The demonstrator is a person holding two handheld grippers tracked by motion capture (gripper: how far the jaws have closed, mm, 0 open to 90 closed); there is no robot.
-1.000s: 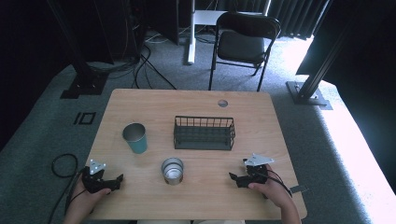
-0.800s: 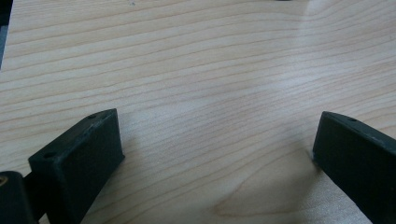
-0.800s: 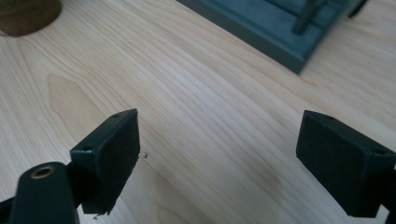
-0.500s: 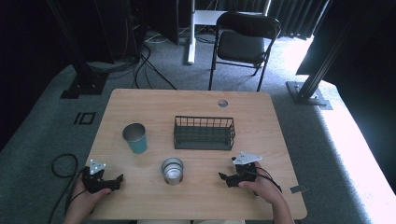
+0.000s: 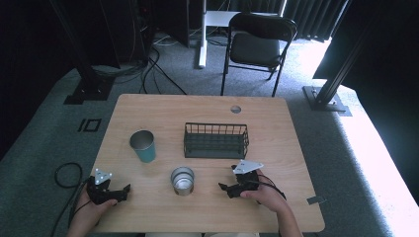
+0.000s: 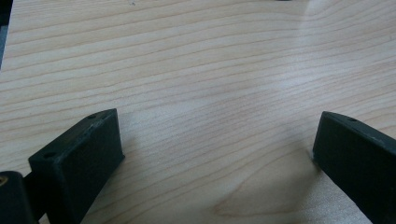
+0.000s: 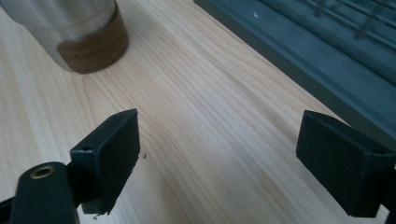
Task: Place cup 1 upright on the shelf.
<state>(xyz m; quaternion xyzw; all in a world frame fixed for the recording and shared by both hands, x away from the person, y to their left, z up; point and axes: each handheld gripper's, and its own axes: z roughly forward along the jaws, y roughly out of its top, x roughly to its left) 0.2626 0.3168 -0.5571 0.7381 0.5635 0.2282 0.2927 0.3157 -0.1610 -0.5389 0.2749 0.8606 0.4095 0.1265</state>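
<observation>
From where I stand, the right gripper point(image 5: 228, 189) sits low over the wooden table point(image 5: 197, 106) near the front edge, its jaws spread wide with nothing between them but bare wood. It points toward the steel cup point(image 5: 182, 180), which stands upright just beside it, a short gap apart and not touching. In the right gripper view that cup point(image 7: 74, 32) shows at the upper left, a brown band around its base, and the dark wire basket point(image 7: 327, 51) runs along the upper right.

The basket point(image 5: 216, 140) stands behind the steel cup, toward the middle of the table, and looks empty from above (its floor is dim, so I would not swear to it). A teal cup point(image 5: 143, 145) stands upright to the left of the basket, well apart from the steel one.

The left gripper point(image 5: 123, 191) rests at the front left corner, jaws likewise wide apart over bare wood, holding nothing.
</observation>
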